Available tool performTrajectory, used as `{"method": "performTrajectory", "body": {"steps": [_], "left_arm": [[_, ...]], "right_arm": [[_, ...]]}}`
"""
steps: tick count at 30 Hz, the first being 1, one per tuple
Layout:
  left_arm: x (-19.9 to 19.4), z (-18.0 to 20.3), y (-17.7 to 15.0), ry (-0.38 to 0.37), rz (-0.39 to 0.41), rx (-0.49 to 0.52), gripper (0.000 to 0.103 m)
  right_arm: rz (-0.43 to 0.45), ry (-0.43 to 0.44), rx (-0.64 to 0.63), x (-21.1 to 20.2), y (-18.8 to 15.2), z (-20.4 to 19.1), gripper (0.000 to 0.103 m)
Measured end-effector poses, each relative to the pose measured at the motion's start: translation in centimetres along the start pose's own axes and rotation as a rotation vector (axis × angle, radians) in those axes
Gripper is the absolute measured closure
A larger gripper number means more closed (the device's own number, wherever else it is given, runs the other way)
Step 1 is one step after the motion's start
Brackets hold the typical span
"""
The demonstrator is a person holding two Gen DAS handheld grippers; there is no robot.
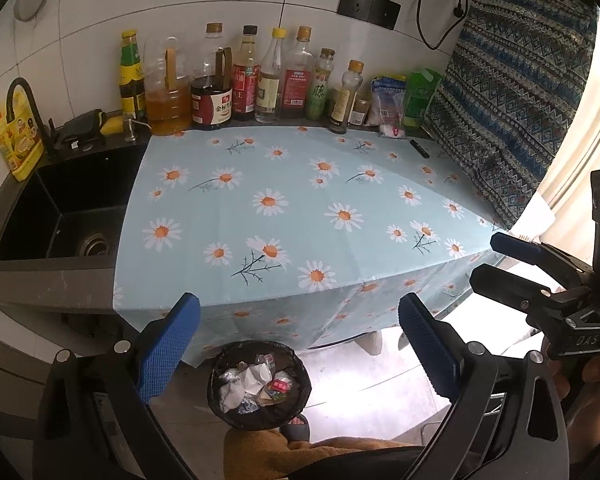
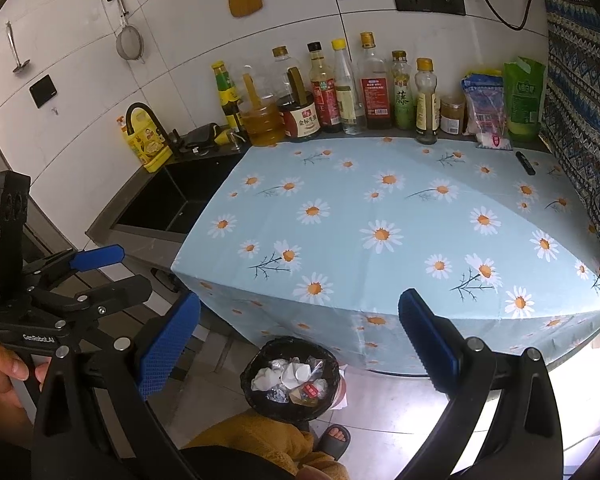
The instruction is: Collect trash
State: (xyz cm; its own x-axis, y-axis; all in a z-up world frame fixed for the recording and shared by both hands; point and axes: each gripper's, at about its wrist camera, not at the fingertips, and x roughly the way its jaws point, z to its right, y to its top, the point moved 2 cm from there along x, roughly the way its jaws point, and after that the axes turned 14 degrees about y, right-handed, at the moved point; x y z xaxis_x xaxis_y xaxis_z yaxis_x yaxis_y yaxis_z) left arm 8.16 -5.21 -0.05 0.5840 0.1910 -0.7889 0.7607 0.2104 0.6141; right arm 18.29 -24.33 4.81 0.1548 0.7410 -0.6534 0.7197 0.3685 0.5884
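A black-lined trash bin (image 1: 259, 385) (image 2: 290, 378) stands on the floor below the counter's front edge. It holds crumpled white paper, foil and small wrappers. My left gripper (image 1: 299, 344) hovers above the bin, jaws wide open with nothing between the blue pads. My right gripper (image 2: 299, 342) is also open and empty, above and in front of the bin. Each gripper shows in the other's view: the right one (image 1: 496, 258) at the right edge, the left one (image 2: 118, 268) at the left edge, both open. The daisy tablecloth (image 1: 300, 216) (image 2: 400, 232) carries no loose trash.
Several sauce and oil bottles (image 1: 244, 80) (image 2: 340, 92) line the tiled back wall, with packets beside them. A black sink (image 1: 64, 212) (image 2: 172, 200) lies left of the cloth. A small black stick (image 1: 419, 148) (image 2: 525, 163) lies at the cloth's far right. A slippered foot (image 2: 334, 438) stands by the bin.
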Motion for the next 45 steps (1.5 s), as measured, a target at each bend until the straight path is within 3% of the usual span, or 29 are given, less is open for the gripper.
{"method": "performTrajectory", "body": {"steps": [45], "left_arm": [[-1.2, -0.1, -0.3, 0.016, 0.022, 0.012, 0.007]], "right_arm": [[0.014, -0.008, -0.040, 0.0, 0.0, -2.1, 0.005]]}}
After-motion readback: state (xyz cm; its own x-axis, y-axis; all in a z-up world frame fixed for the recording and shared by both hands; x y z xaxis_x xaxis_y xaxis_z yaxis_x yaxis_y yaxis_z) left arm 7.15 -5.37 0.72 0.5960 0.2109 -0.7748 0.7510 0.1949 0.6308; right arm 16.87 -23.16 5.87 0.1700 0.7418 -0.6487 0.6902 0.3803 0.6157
